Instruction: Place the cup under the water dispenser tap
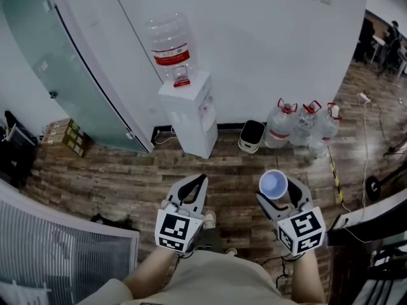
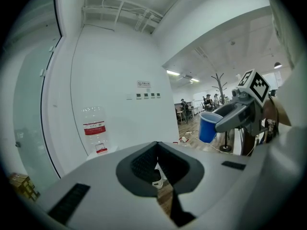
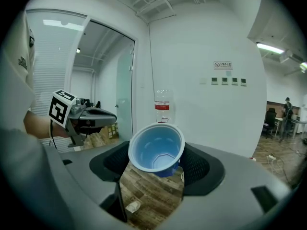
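A white water dispenser (image 1: 189, 118) stands against the wall with a clear bottle (image 1: 170, 46) on top. Its tap side faces right in the head view. My right gripper (image 1: 280, 193) is shut on a blue cup (image 1: 273, 183), held upright over the wood floor a good way short of the dispenser. The right gripper view has the cup (image 3: 157, 150) between the pads, empty, with the bottle (image 3: 162, 106) straight beyond it. My left gripper (image 1: 201, 182) is beside it, shut and holding nothing. From the left gripper view the cup (image 2: 209, 127) shows at the right.
Several full water jugs (image 1: 300, 126) and a small bin (image 1: 252, 136) stand right of the dispenser by the wall. A curved glass partition (image 1: 70, 62) and cardboard boxes (image 1: 67, 137) are at the left. Cables (image 1: 372, 116) lie on the floor at the right.
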### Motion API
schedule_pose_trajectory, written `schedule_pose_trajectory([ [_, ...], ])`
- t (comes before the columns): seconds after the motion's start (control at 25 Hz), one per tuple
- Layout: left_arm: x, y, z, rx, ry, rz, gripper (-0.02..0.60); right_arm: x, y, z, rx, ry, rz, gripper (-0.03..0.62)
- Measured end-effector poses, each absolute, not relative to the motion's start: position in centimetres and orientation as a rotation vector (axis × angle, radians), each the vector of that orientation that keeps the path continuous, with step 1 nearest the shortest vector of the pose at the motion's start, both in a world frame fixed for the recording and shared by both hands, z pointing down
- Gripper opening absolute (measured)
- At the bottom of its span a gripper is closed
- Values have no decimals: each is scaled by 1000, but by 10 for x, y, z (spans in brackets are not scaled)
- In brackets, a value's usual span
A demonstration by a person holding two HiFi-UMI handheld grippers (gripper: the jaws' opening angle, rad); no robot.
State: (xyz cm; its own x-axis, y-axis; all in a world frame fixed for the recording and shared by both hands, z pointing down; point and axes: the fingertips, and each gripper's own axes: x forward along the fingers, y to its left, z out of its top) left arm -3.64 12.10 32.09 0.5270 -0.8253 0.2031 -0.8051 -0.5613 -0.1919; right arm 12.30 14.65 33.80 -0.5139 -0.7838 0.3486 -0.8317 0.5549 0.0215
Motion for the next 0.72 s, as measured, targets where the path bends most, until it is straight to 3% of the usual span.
schedule_pose_trajectory([
  [0.72, -46, -9, 349, -2708, 1443, -408, 5, 104, 14, 371, 1277, -2438, 243, 336],
])
